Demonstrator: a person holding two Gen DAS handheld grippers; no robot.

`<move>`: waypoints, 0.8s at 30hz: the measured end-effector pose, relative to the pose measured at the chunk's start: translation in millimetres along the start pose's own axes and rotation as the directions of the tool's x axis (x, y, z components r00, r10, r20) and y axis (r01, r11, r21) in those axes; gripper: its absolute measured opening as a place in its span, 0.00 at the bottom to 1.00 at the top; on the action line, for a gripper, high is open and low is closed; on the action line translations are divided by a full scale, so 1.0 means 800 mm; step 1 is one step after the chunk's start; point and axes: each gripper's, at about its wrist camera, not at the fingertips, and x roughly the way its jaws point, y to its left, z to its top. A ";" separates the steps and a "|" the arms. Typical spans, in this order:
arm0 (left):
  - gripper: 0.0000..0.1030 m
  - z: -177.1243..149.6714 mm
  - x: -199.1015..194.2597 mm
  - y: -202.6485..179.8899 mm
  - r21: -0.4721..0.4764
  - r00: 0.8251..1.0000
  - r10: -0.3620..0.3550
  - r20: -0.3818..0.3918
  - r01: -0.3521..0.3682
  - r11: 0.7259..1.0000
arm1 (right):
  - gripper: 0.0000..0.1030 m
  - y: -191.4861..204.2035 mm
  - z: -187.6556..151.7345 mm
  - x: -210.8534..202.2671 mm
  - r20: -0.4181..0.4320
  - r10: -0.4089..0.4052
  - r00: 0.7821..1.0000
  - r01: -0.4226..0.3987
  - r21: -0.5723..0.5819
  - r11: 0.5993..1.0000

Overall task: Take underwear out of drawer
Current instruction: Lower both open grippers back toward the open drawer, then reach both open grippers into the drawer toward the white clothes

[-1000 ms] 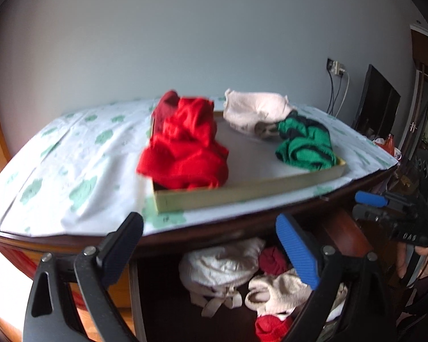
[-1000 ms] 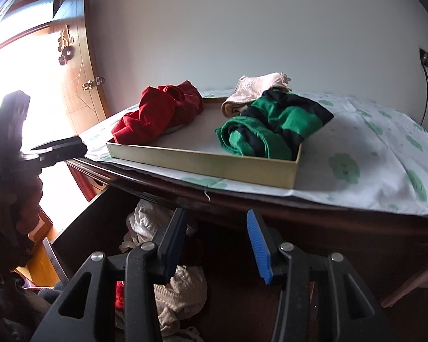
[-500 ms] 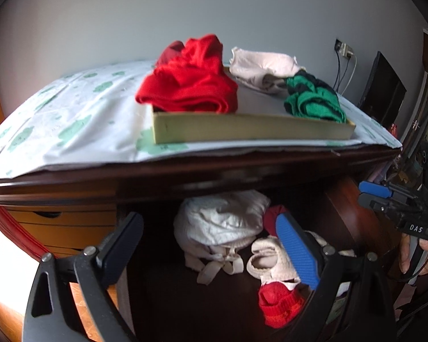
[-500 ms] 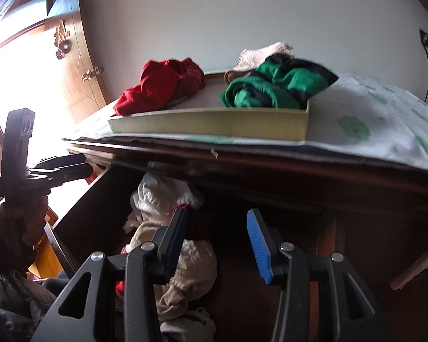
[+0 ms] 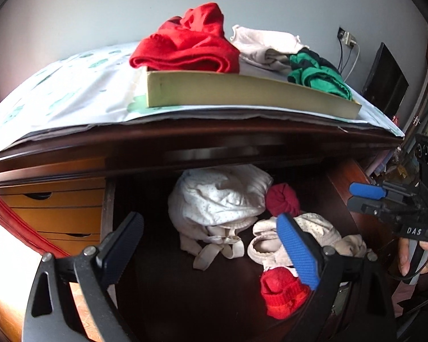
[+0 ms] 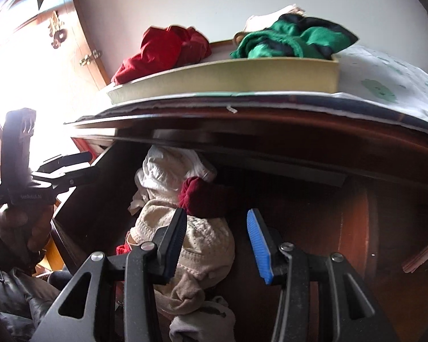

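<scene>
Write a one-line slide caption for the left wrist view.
Open left gripper above an open drawer of crumpled underwear; red, beige and green garments lie in the tray on top.

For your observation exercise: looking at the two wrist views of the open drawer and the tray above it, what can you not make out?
- Drawer back: both views, hidden under the dresser top.
- Tray floor: both views, hidden by its front wall.
- Bright red garment: left view, partly behind the left gripper finger.
- Beige pile: right view, partly behind the right gripper finger.
- Window side: right view, washed out by glare.
</scene>
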 end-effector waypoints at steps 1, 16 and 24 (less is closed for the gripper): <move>0.93 0.000 0.000 0.001 -0.002 1.000 -0.001 -0.001 0.001 1.000 | 0.46 0.003 0.000 0.003 -0.010 0.008 1.000 -0.008 -0.005 1.000; 0.93 -0.003 0.004 0.007 -0.021 1.000 -0.013 -0.020 0.012 1.000 | 0.46 0.028 0.019 0.029 -0.089 0.021 0.996 -0.028 -0.076 0.997; 0.93 -0.002 0.002 0.006 -0.022 1.000 -0.019 -0.022 0.018 1.000 | 0.46 0.011 0.011 0.012 -0.110 0.022 0.994 -0.028 -0.049 0.998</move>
